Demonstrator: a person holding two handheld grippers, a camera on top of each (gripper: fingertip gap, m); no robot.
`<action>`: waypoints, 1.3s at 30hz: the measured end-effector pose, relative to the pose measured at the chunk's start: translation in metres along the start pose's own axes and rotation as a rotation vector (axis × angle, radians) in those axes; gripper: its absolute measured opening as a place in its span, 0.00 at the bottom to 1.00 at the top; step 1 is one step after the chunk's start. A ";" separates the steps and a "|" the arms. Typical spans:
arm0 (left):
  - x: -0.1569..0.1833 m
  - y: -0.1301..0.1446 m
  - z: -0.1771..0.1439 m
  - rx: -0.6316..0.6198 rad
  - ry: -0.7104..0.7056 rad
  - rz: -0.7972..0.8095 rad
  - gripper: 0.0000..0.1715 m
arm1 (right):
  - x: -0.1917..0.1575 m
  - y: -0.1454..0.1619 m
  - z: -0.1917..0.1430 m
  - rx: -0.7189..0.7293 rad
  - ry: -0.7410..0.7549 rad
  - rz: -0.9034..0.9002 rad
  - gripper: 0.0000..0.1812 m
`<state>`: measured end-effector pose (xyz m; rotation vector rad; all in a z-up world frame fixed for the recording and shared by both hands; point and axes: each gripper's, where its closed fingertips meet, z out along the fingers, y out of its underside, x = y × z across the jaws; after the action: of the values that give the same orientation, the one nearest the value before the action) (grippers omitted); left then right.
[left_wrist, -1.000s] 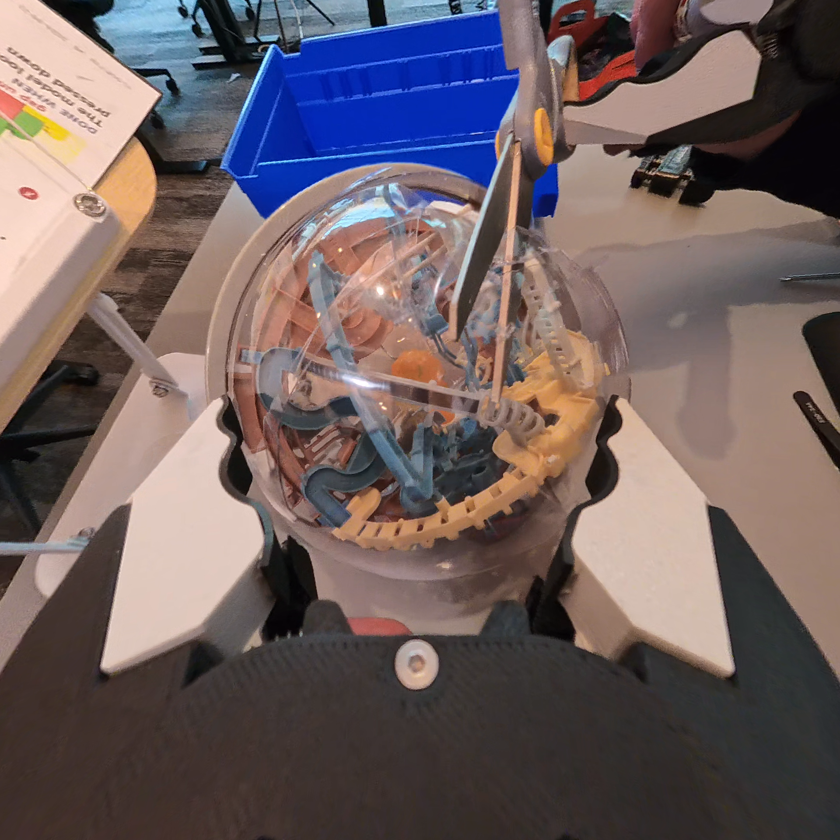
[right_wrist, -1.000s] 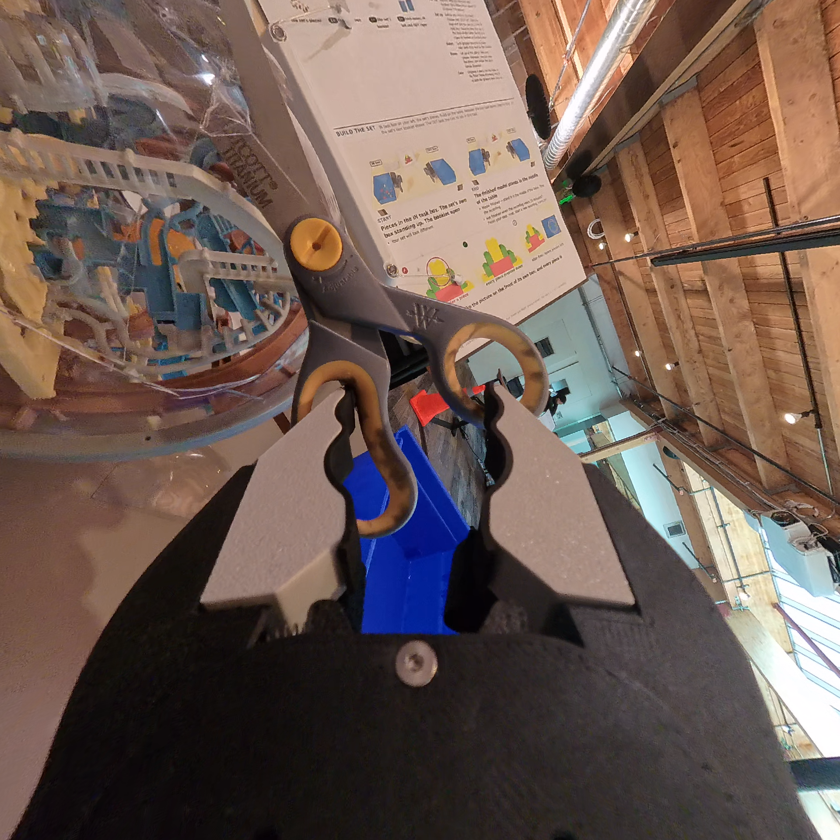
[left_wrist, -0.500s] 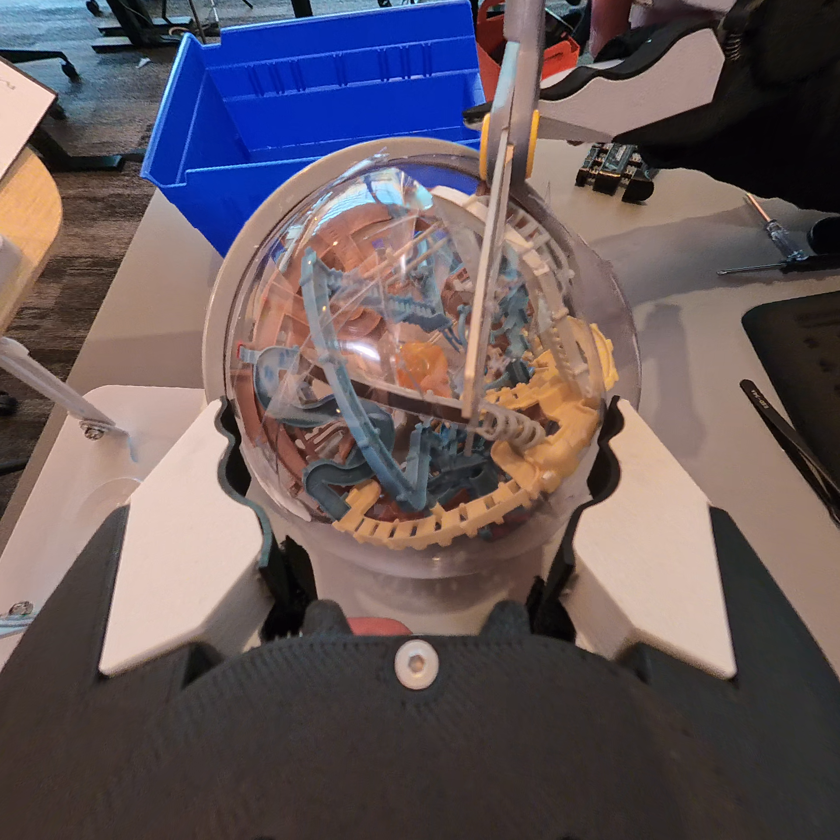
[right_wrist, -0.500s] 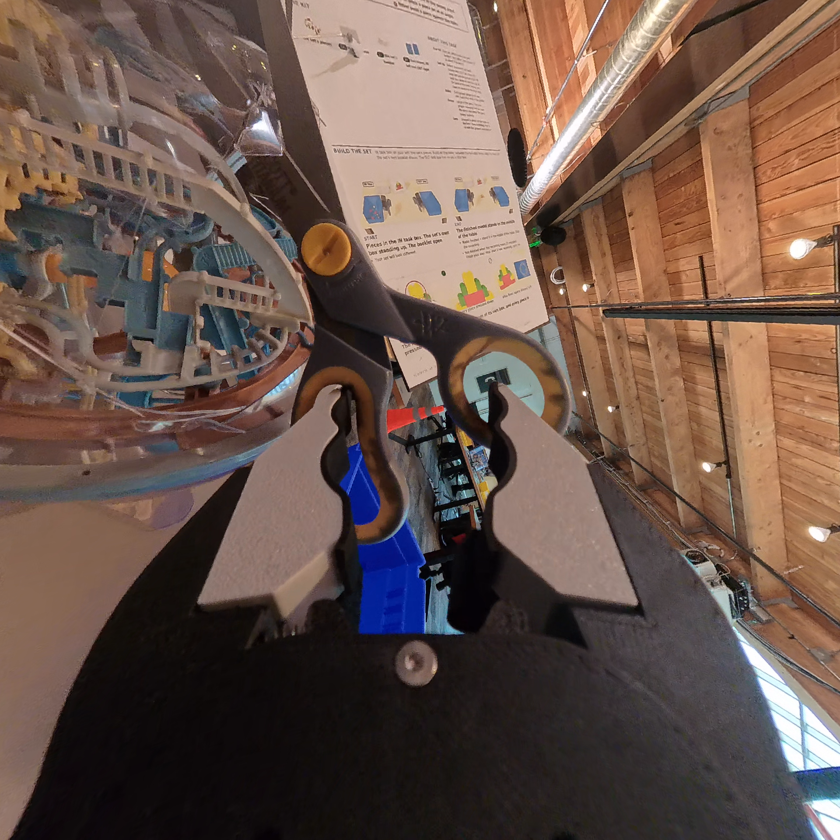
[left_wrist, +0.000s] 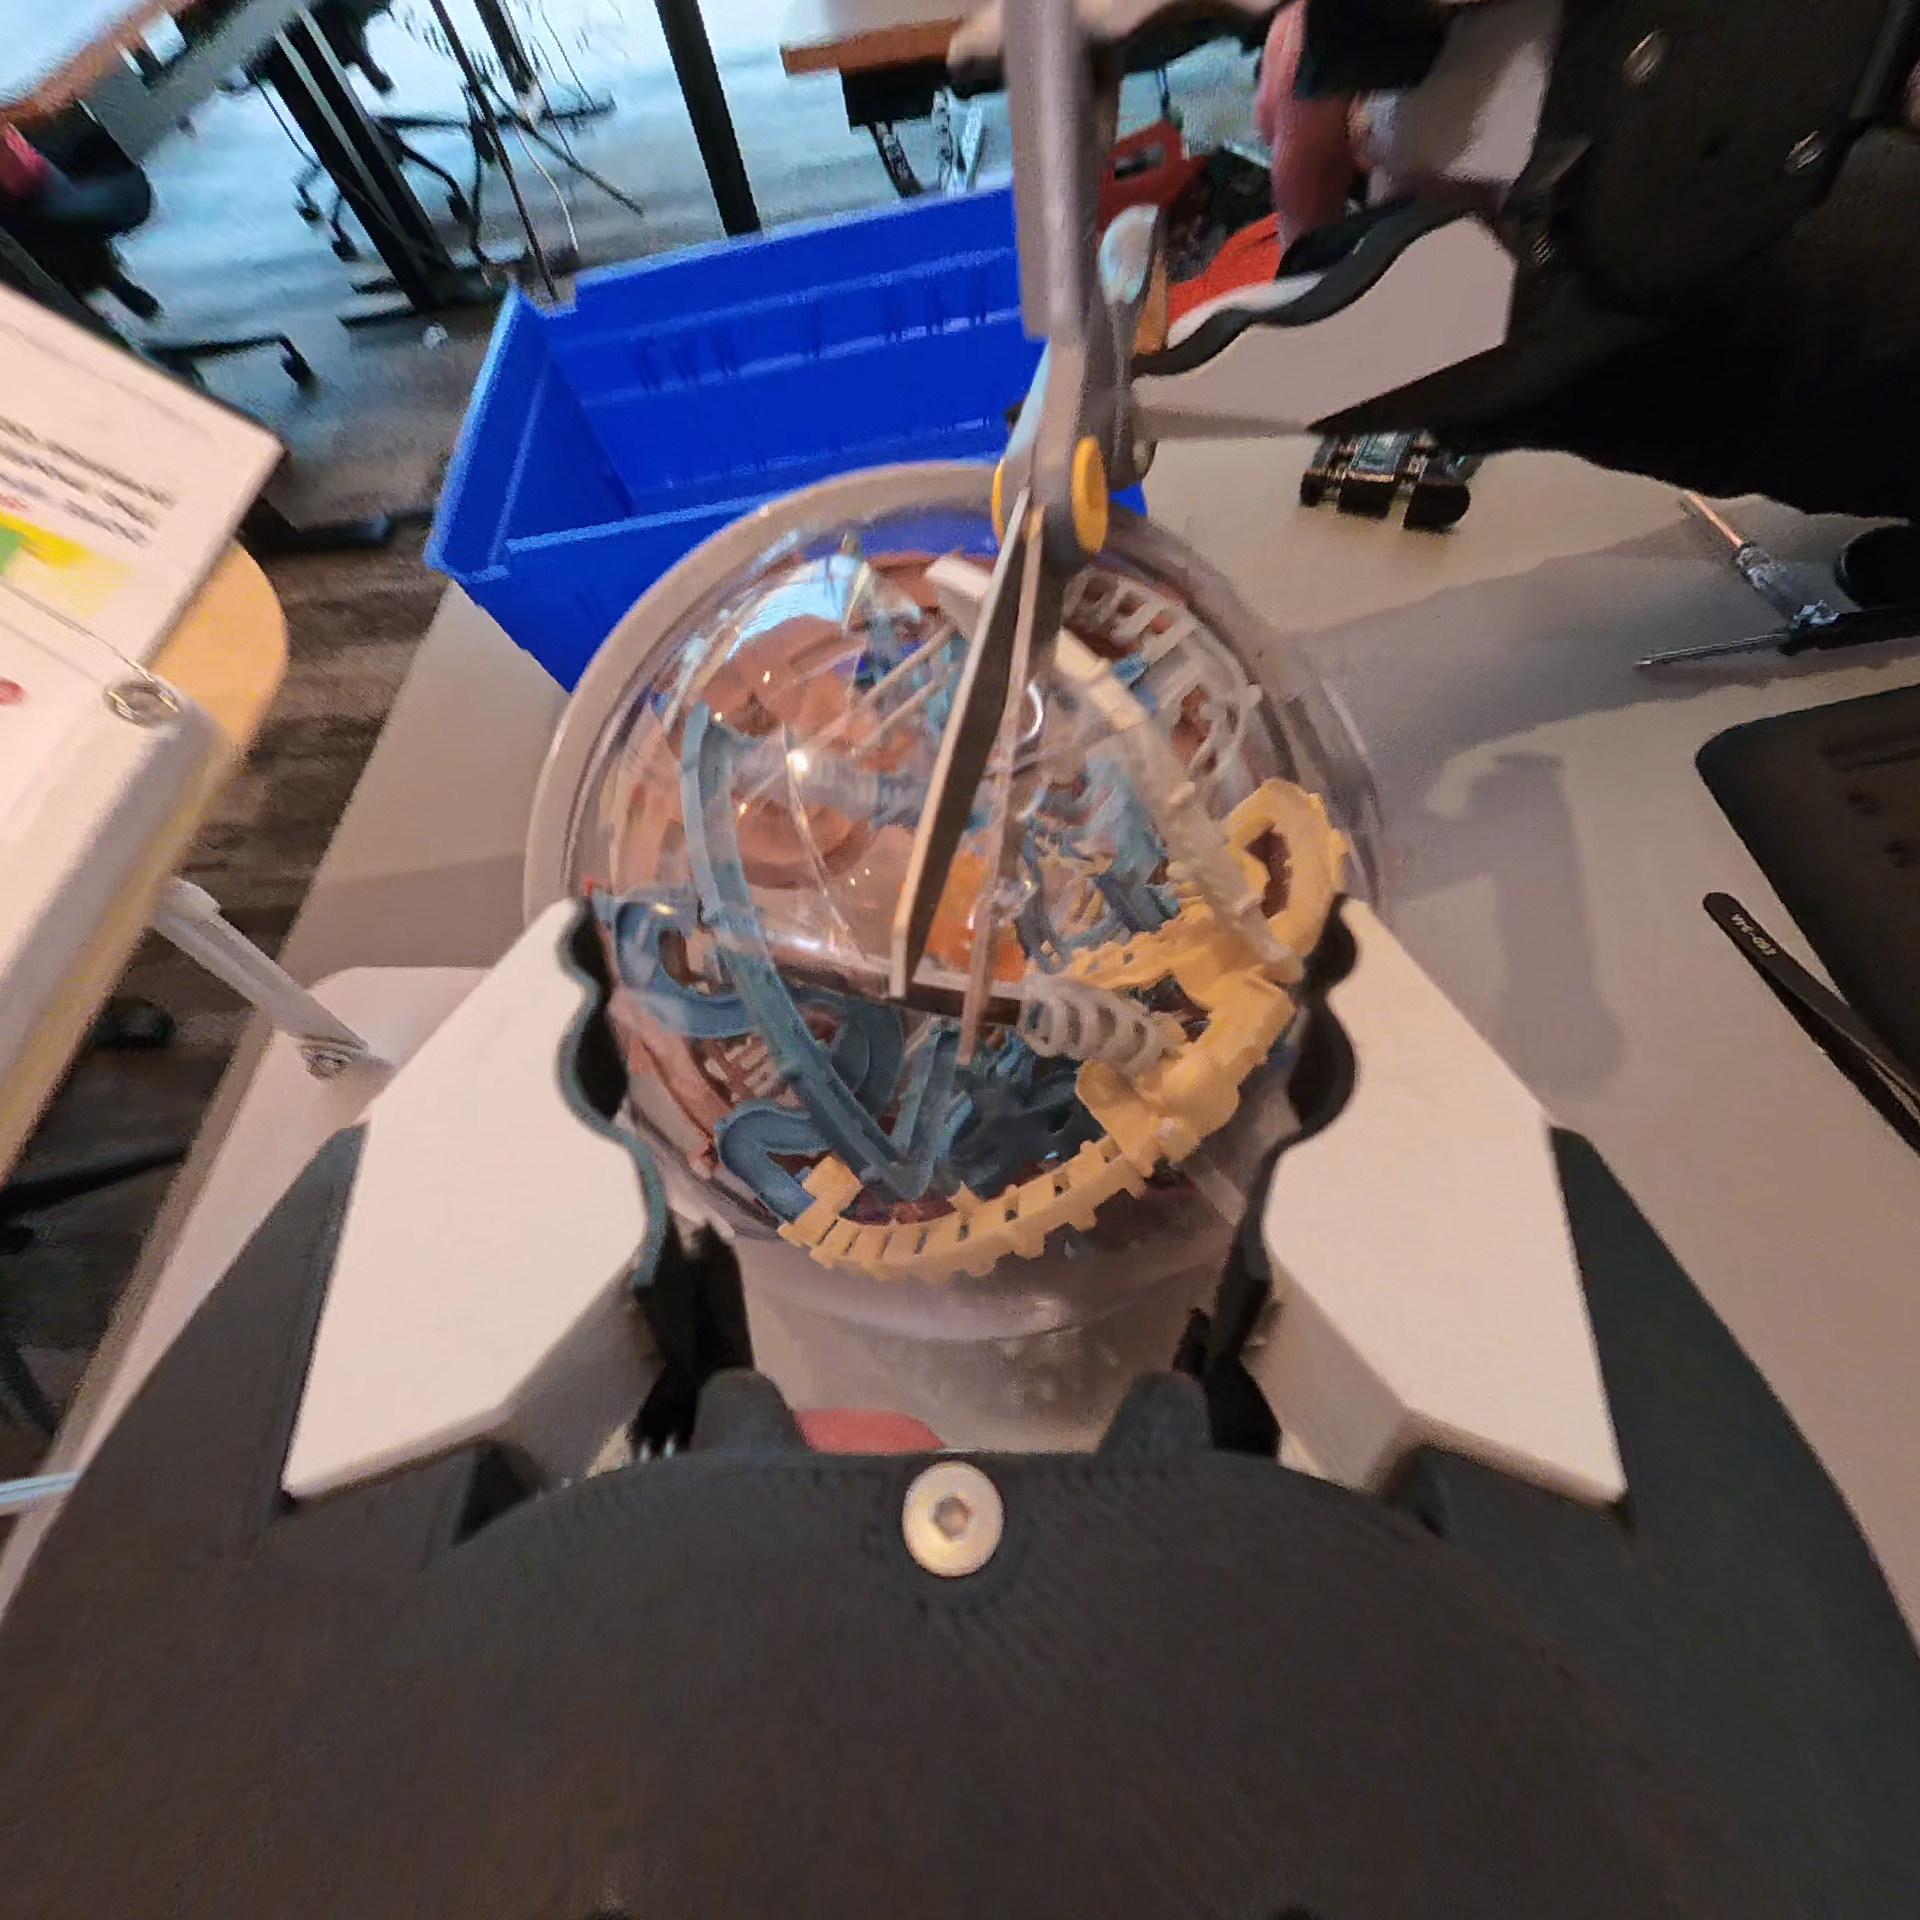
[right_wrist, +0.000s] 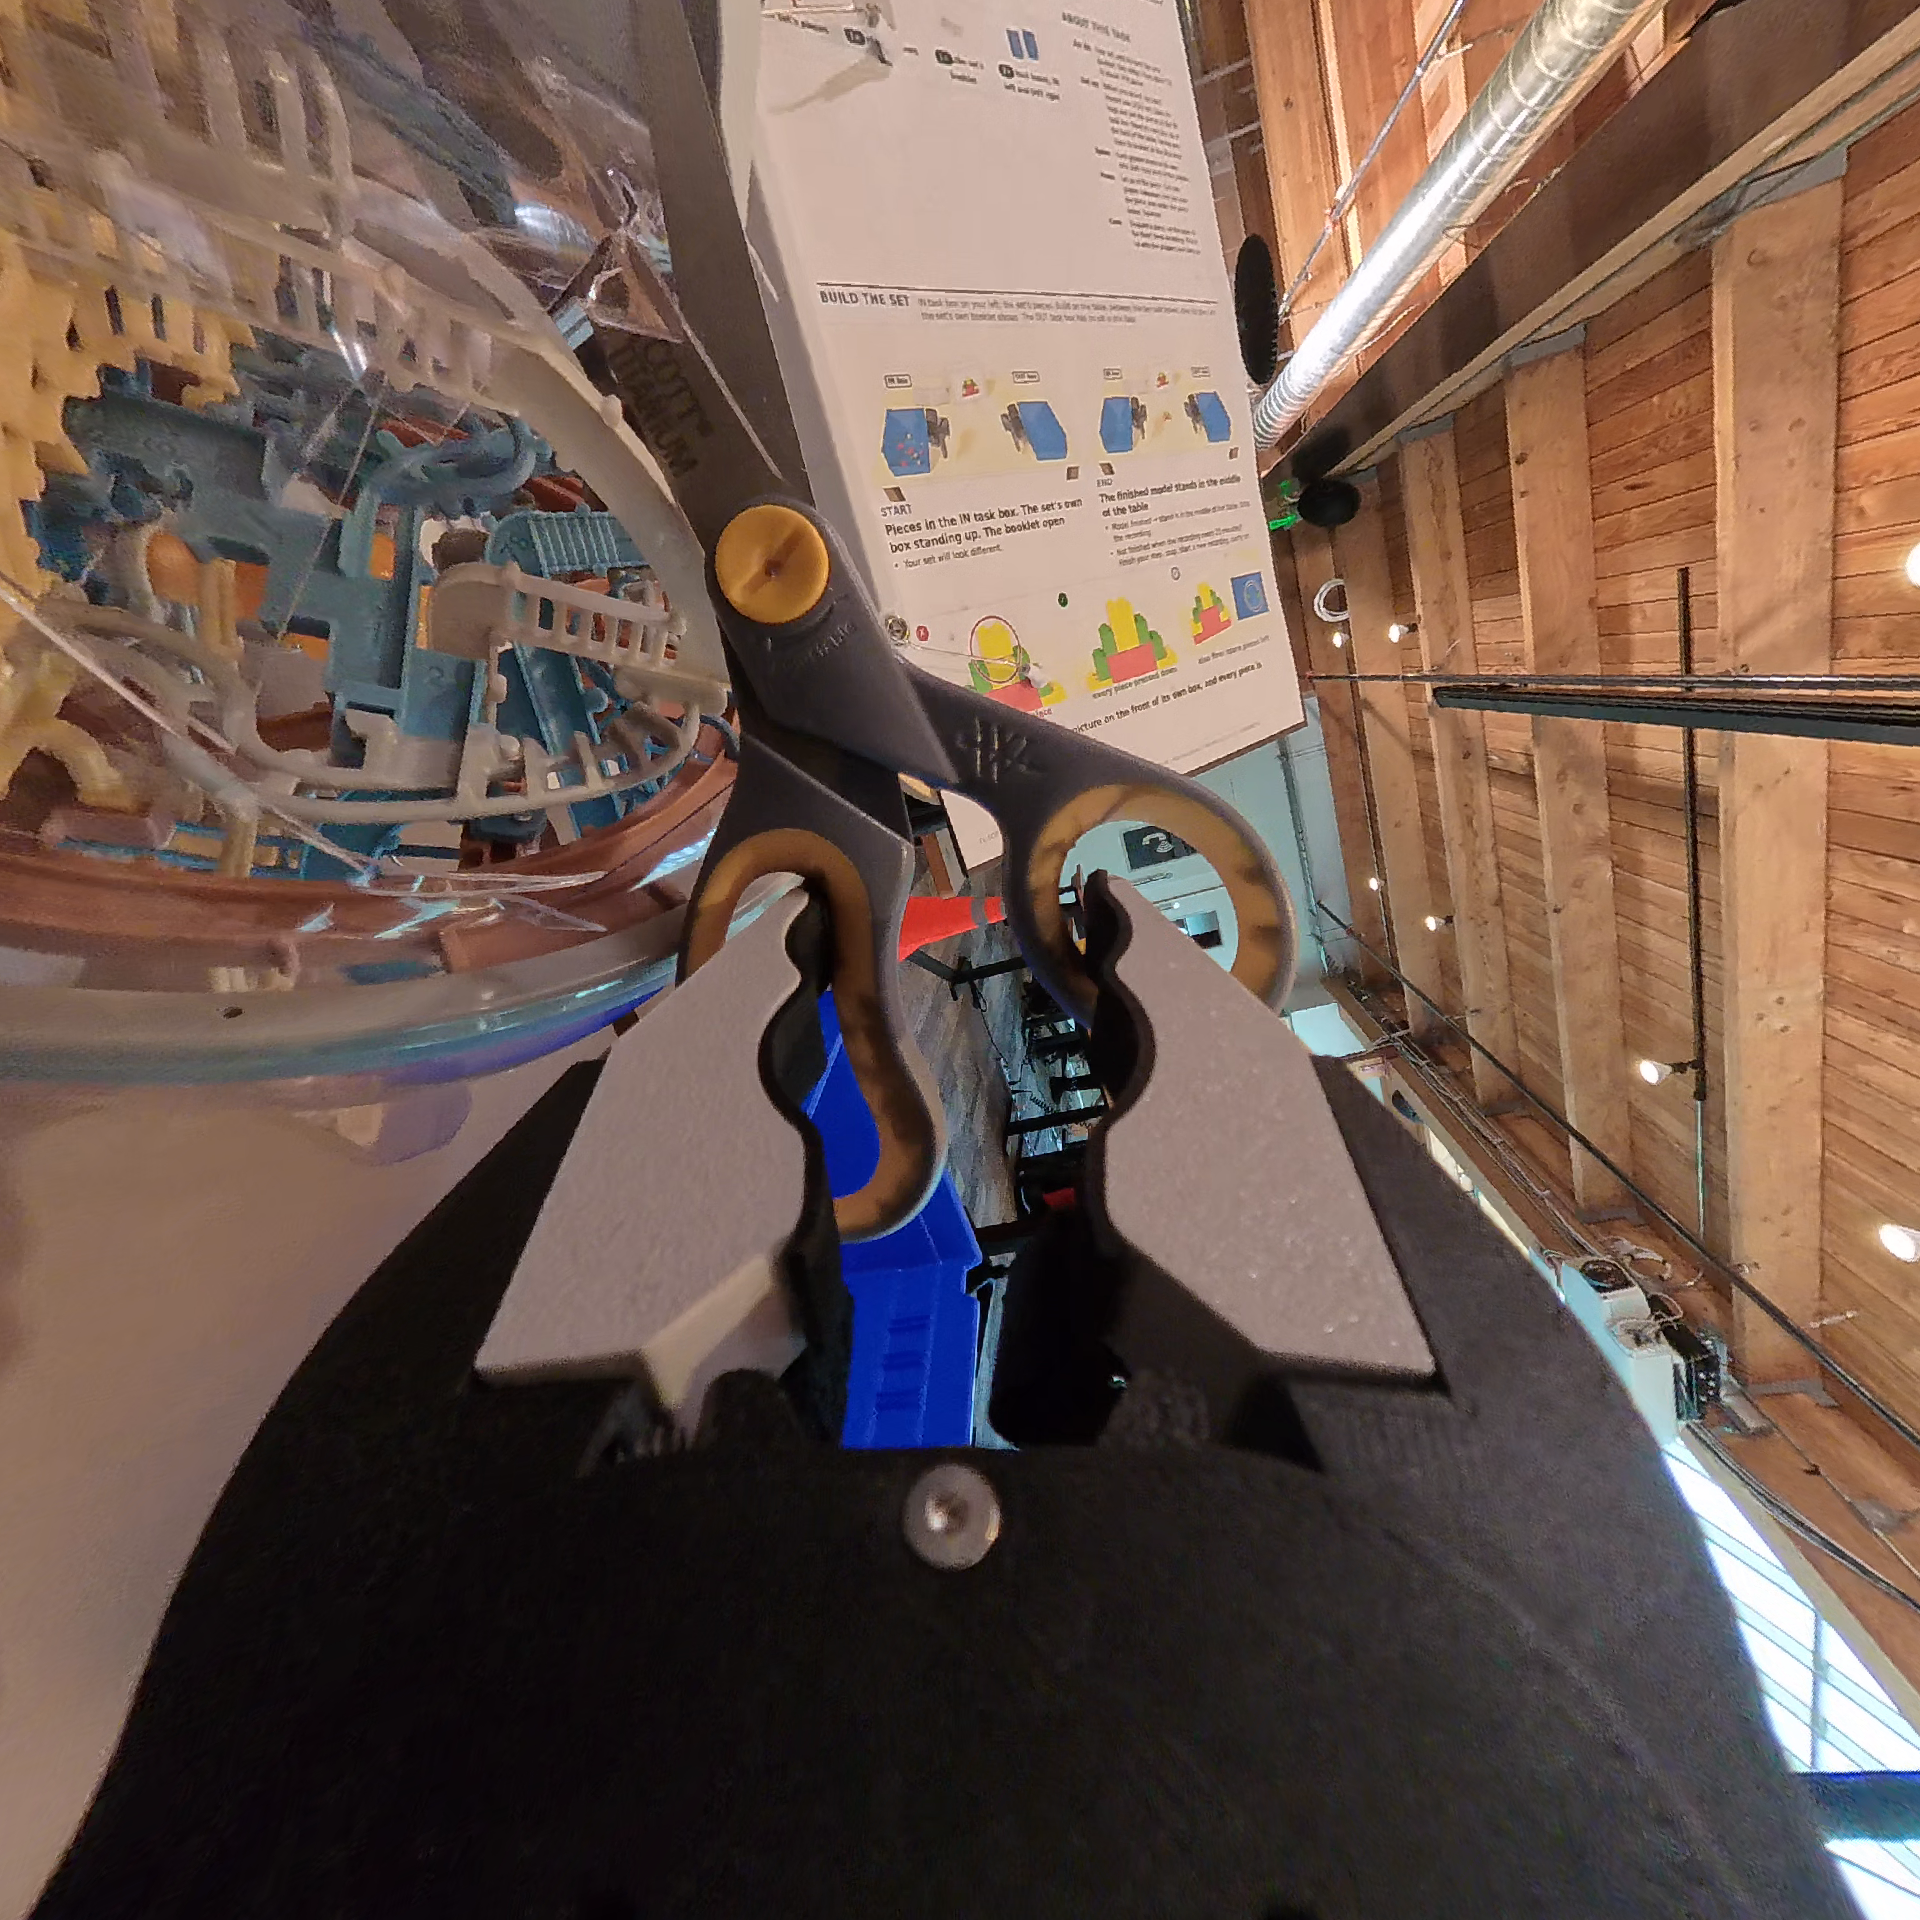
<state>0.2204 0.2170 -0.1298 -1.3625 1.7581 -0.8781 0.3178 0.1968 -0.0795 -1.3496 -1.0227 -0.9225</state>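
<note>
My left gripper (left_wrist: 961, 925) is shut on a clear plastic maze sphere (left_wrist: 769, 862) with blue, yellow, white and brown tracks inside, one finger on each side. The sphere rests on the white table (left_wrist: 1507, 831). My right gripper (right_wrist: 951, 894) is shut on grey scissors (right_wrist: 821, 665) with a yellow pivot, one fingertip in each handle loop. In the left wrist view it (left_wrist: 1143, 312) comes in from the upper right. The scissors' blades (left_wrist: 977, 779) are slightly parted and lie against the sphere's top. The sphere fills the left of the right wrist view (right_wrist: 312, 520).
A blue bin (left_wrist: 748, 384) stands behind the sphere. A white instruction board (left_wrist: 94, 499) is at the left, also in the right wrist view (right_wrist: 1018, 343). A screwdriver (left_wrist: 1756, 582), a black mat (left_wrist: 1829, 810), black tweezers (left_wrist: 1818, 997) and a small black part (left_wrist: 1382, 478) lie at the right. The tips of one gripper are about 12 centimetres away from the tips of the other.
The left view swung right, then back left with the sphere still gripped. The scissors stayed on the sphere's top and now stand steeper. The right gripper moved closer to the sphere.
</note>
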 end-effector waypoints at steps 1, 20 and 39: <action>0.002 -0.004 -0.005 0.010 -0.009 0.022 0.69 | 0.000 -0.001 -0.001 0.007 0.004 0.004 0.26; 0.019 -0.025 -0.032 0.106 0.006 0.031 0.05 | -0.021 0.026 -0.027 0.048 -0.036 0.214 0.27; 0.048 -0.031 -0.056 0.045 0.026 0.121 0.20 | -0.041 0.033 -0.044 0.066 -0.122 0.369 0.26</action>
<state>0.1786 0.1682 -0.0819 -1.2077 1.8098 -0.8672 0.3386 0.1515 -0.1272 -1.4893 -0.8485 -0.5323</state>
